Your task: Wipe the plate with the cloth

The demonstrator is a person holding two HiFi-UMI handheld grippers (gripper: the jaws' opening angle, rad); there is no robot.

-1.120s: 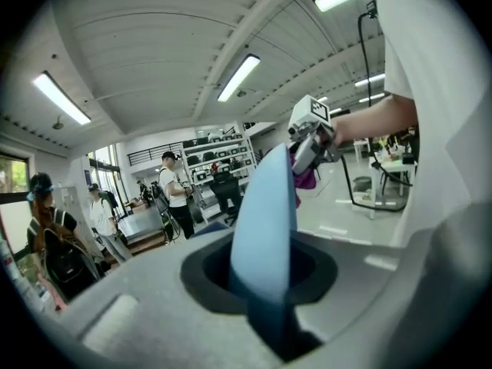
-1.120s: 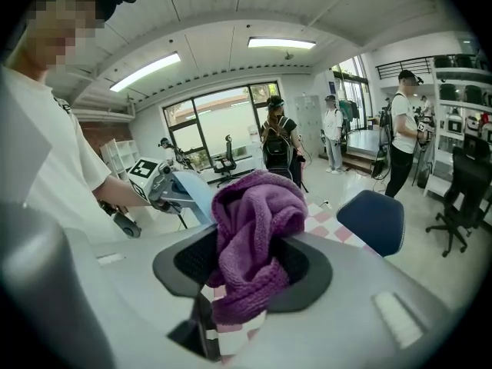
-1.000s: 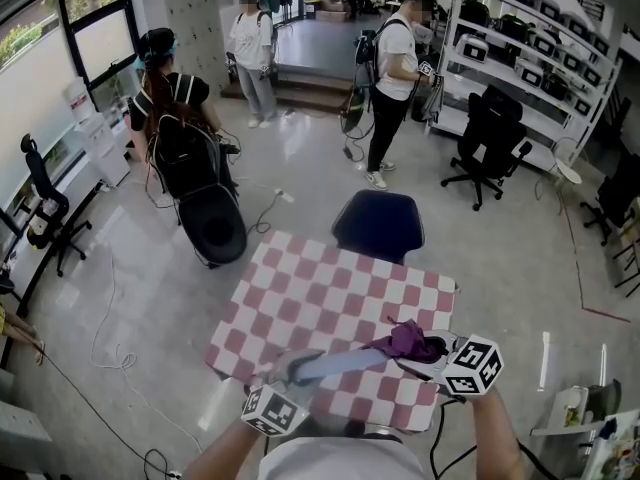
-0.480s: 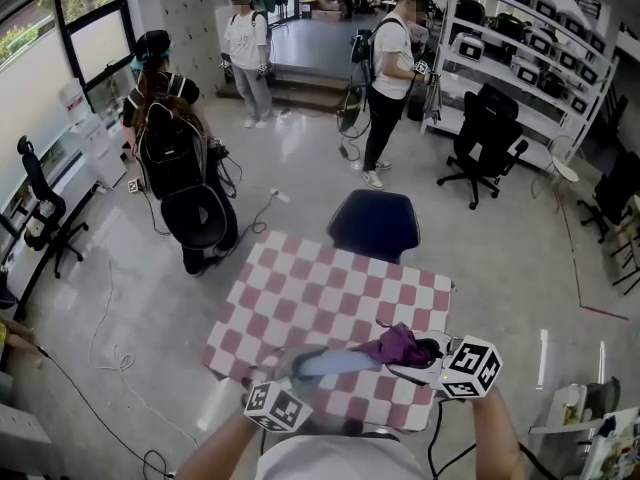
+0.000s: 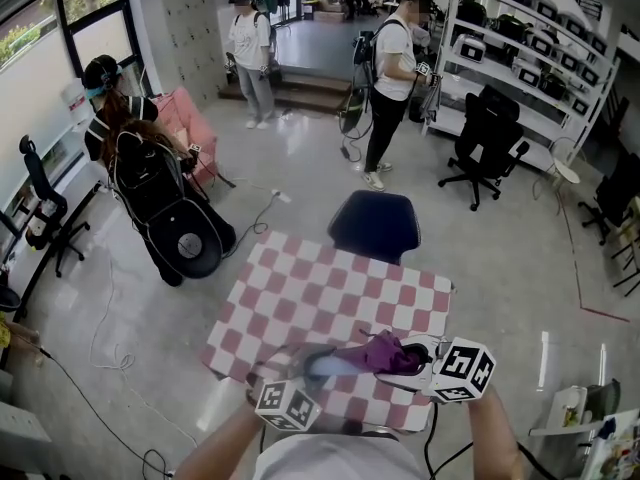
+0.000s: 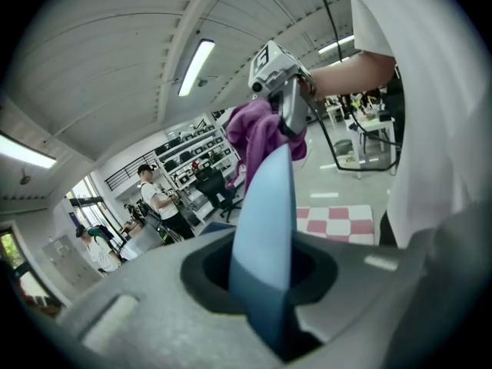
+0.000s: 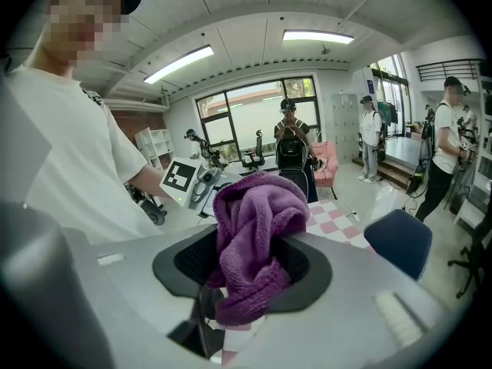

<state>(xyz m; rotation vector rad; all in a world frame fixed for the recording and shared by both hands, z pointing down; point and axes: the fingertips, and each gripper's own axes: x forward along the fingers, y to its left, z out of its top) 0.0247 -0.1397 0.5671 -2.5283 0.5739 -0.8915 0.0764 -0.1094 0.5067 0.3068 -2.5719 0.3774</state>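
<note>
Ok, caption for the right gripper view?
Right gripper shut on a purple cloth, left gripper and checkered table beyond.

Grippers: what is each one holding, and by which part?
The left gripper holds the blue plate by its rim, edge-on between the jaws. The right gripper holds the purple cloth by a bunched fold.

One checkered table [image 5: 330, 298], with one dark blue chair [image 5: 377, 223] at its far side. Two grippers, the left gripper [image 5: 303, 368] and the right gripper [image 5: 405, 360], share one light blue plate [image 5: 340, 364] and one purple cloth [image 5: 385, 348]. Three people stand on the near floor: one person by the windows [image 5: 112, 118], one person near the steps [image 5: 250, 43] and one person by the shelves [image 5: 392, 63]. At least two black office chairs stand out, one office chair on the left [image 5: 45, 213] and one office chair on the right [image 5: 490, 138].
</note>
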